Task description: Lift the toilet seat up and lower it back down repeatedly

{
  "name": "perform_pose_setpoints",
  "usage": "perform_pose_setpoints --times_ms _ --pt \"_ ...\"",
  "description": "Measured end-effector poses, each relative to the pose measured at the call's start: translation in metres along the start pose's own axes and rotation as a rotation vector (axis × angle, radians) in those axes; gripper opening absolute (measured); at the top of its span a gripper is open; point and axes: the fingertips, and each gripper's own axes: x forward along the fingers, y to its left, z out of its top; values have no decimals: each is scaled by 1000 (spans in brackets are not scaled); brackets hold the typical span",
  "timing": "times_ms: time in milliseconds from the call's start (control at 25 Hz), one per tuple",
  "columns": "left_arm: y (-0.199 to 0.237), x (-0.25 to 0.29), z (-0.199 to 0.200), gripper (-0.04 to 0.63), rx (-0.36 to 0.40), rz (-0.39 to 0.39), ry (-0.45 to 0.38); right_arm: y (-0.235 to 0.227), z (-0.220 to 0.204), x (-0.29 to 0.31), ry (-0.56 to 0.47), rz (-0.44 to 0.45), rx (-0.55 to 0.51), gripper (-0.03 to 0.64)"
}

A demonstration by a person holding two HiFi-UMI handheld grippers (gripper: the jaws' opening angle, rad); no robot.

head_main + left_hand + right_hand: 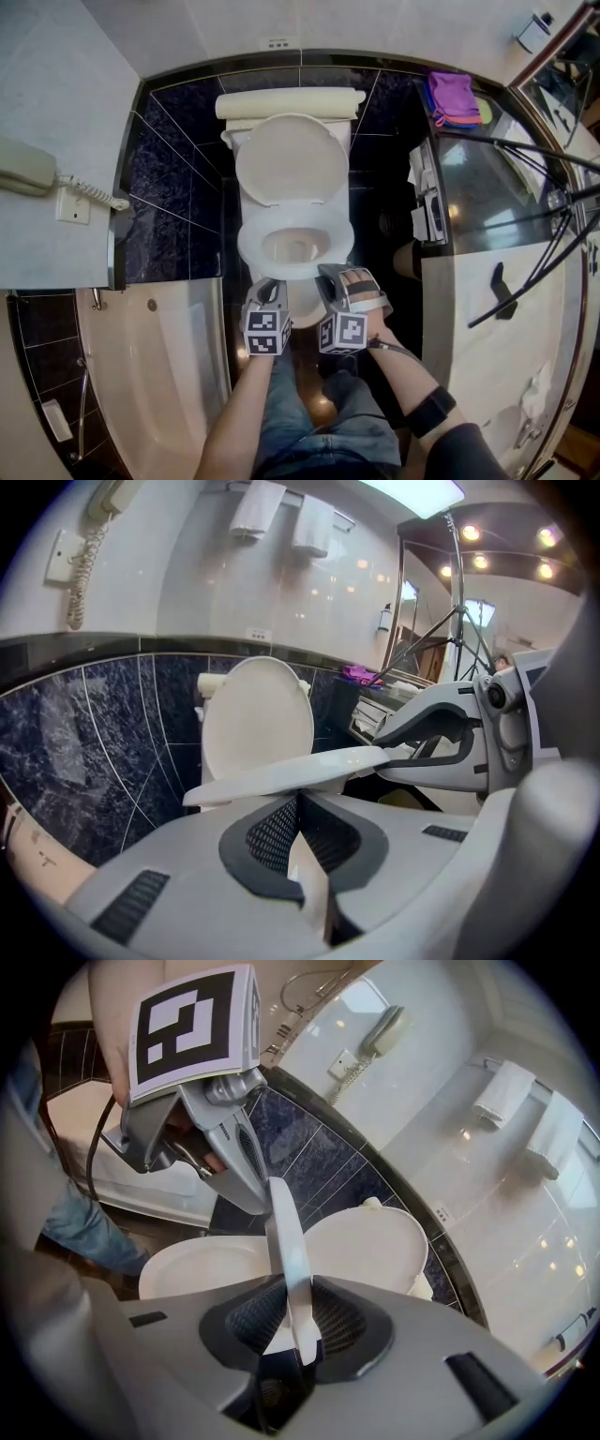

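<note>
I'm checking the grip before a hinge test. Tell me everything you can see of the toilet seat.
The toilet seat is a glossy white ring, plastic by its look, with a thin edge. Its front is raised a little off the bowl rim, in front of the upright lid. The front edge sits clamped in the left tongs and the right tongs, side by side.

Bright, even indoor light
Ceiling spots (481,562) glare off glossy wall tiles (281,592) (fisheye bends the edges); foreground soft.
</note>
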Motion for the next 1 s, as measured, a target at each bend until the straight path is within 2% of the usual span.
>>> perform_pose_setpoints --times_ms 360,440,480,520,640,720,840,1000 --pt "-6 -5 -65 0 -27 12 61 63 -15 -16 -19 108 7 104" --pt "-9 -6 -78 0 -33 4 70 76 -19 -22 -32 124 14 69" --pt "-9 -5 -87 0 -34 4 77 80 -22 -26 -39 126 23 18" --pt "-8 -3 -98 0 -31 7 86 84 -27 -29 -42 126 40 17" --pt "-15 -2 -128 0 -41 -5 117 91 -52 -29 -25 103 139 18" --pt "-21 0 -152 0 -41 -13 144 92 -75 -24 2 74 253 18" --pt "-26 6 -191 0 -12 -40 186 95 -108 -7 45 41 431 18" --pt "-28 20 -243 0 30 -93 228 100 -136 17 76 19 562 18"
